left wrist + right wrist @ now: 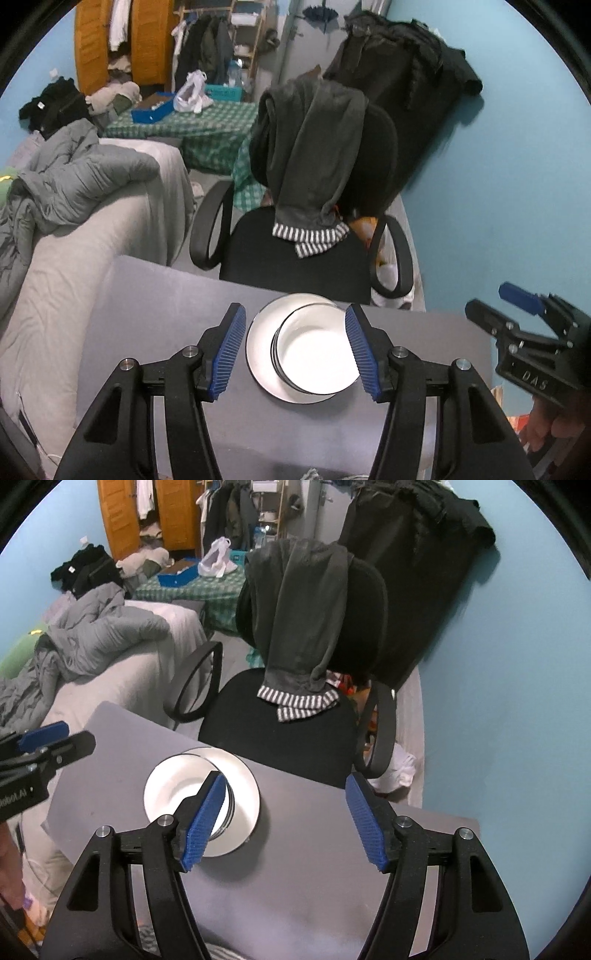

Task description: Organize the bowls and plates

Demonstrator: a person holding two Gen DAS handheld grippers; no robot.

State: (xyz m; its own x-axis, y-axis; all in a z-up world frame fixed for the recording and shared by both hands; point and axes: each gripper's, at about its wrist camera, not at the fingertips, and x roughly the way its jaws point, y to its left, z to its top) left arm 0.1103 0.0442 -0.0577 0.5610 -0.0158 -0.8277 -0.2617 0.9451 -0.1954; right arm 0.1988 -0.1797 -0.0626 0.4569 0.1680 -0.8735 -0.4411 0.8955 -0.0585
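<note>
A white plate (264,336) with a dark rim lies on the grey table (159,306), near its far edge. White bowls (317,354) are stacked on the plate, toward its right side. My left gripper (295,349) hangs above the stack, open, its blue pads apart and nothing between them. In the right wrist view the same plate (166,786) and bowls (227,801) sit left of centre, partly hidden by a finger. My right gripper (286,821) is open and empty above bare table, to the right of the stack. Each gripper also shows at the edge of the other's view.
A black office chair (295,251) with dark clothes draped over its back stands just beyond the table's far edge. A grey sofa (74,240) with a quilted jacket runs along the left. A blue wall (517,184) is on the right. Clutter fills the back.
</note>
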